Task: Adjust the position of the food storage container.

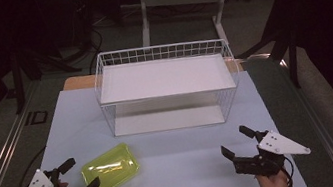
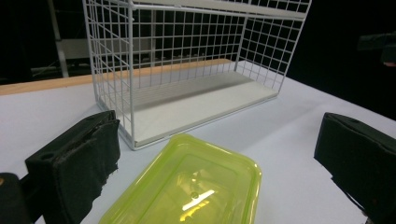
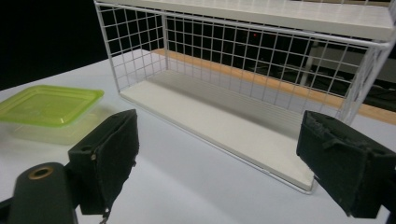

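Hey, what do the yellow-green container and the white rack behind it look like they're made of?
The container looks like translucent plastic with a glossy lid: light glints off the top and the table shows faintly through its walls. The rack appears to be thin metal wire with a white coating, judging by its fine, even grid. Its two shelves are flat, matte white boards, maybe laminate or plastic; I can't tell which.

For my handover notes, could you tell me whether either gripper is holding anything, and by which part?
Nothing is held: the left gripper stands open beside the yellow-green container, and the right gripper is open over bare table.
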{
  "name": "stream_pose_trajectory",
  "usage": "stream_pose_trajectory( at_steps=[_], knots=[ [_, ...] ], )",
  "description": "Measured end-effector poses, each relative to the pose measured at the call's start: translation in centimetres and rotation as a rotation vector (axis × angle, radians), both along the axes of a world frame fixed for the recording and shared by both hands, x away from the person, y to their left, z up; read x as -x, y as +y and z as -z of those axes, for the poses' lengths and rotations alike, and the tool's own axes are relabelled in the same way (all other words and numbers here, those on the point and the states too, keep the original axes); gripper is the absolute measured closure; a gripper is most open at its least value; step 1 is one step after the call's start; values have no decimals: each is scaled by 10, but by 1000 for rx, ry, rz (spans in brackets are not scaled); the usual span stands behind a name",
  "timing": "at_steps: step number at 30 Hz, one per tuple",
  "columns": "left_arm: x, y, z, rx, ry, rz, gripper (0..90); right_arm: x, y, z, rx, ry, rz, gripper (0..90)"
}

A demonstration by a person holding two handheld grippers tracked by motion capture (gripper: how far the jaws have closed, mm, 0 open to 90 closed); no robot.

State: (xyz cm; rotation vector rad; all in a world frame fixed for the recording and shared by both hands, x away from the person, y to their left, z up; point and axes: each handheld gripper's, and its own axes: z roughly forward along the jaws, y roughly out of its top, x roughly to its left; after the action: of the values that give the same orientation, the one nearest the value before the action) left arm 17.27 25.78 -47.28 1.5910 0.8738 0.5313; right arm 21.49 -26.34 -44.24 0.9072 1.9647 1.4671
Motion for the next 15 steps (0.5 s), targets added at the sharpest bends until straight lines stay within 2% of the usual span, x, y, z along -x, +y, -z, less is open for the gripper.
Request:
stream_pose_trajectory(
  at_steps=[7, 12, 15],
  knots=[
    [-2, -2, 0, 0, 3, 12, 9, 1, 0, 0, 3, 5, 1, 131],
    [-2, -3, 2, 11, 24, 25, 9, 1, -1, -1, 2, 0, 9, 131],
    [-6, -3, 2, -14, 58, 57, 10, 1, 1, -1, -3, -1, 7, 131]
  ],
)
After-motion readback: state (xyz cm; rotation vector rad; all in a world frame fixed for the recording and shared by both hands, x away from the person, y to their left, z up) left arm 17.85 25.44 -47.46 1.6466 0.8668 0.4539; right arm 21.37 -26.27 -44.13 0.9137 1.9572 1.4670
